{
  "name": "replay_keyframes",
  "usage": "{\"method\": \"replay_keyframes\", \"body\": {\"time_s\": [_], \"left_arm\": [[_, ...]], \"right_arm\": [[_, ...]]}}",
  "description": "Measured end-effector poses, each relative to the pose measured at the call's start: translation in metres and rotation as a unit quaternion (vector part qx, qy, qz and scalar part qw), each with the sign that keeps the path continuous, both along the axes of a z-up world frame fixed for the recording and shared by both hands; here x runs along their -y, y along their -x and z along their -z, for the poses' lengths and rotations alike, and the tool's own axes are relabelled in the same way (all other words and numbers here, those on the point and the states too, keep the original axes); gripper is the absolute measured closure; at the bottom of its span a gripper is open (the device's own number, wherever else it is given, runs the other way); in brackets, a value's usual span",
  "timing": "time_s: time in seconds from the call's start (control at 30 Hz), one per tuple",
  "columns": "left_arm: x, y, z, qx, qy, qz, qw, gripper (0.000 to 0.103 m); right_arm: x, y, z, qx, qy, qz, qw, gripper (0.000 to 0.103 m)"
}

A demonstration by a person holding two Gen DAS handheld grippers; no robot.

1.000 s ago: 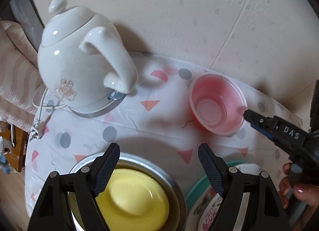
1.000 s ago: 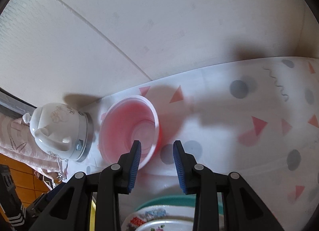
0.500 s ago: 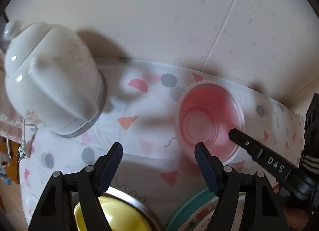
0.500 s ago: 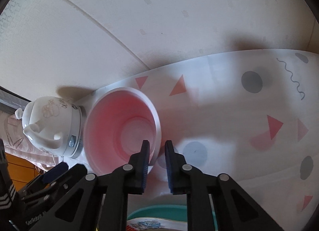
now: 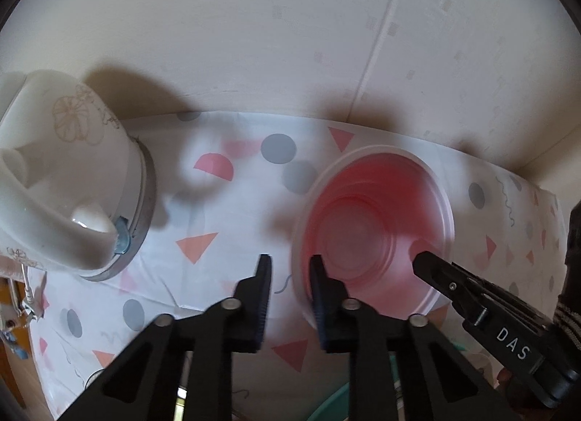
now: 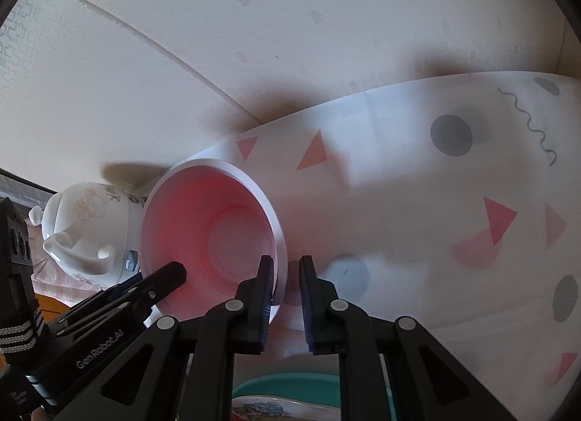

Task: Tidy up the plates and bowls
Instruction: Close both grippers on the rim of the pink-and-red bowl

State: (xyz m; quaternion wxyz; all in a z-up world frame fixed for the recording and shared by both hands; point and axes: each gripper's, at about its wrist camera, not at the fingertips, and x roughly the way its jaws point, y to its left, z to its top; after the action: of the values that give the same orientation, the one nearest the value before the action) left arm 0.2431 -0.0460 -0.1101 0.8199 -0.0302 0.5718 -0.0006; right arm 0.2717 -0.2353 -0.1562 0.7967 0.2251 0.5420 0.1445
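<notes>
Beige wallpaper stands behind a counter (image 5: 225, 276) covered with a patterned cloth. On it, near a white kettle (image 5: 69, 181), sits a pink bowl (image 5: 377, 232). The left hand-held gripper (image 5: 290, 272) has just been closing and clamps the bowl's near rim; the right hand-held gripper (image 6: 285, 276) clamps the opposite rim.

Both wrist views close above the table, facing steeply down, sharing the pink bowl (image 5: 374, 228) and white kettle (image 6: 87, 228).
</notes>
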Motion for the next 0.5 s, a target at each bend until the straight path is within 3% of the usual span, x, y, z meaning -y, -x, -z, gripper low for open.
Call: {"method": "replay_keyframes", "body": {"time_s": [0.07, 0.27, 0.5], "left_arm": [[0.004, 0.001, 0.001, 0.002, -0.002, 0.009, 1.0, 0.093], [0.003, 0.006, -0.001, 0.009, 0.004, 0.018, 0.9998, 0.096], [-0.001, 0.015, -0.004, 0.014, 0.011, 0.013, 0.9998, 0.096]], "right_arm": [[-0.001, 0.0, 0.0, 0.001, 0.003, 0.001, 1.0, 0.089], [-0.003, 0.003, -0.001, 0.003, 0.01, 0.0, 1.0, 0.096], [0.0, 0.011, -0.009, 0.01, 0.004, 0.005, 1.0, 0.096]]}}
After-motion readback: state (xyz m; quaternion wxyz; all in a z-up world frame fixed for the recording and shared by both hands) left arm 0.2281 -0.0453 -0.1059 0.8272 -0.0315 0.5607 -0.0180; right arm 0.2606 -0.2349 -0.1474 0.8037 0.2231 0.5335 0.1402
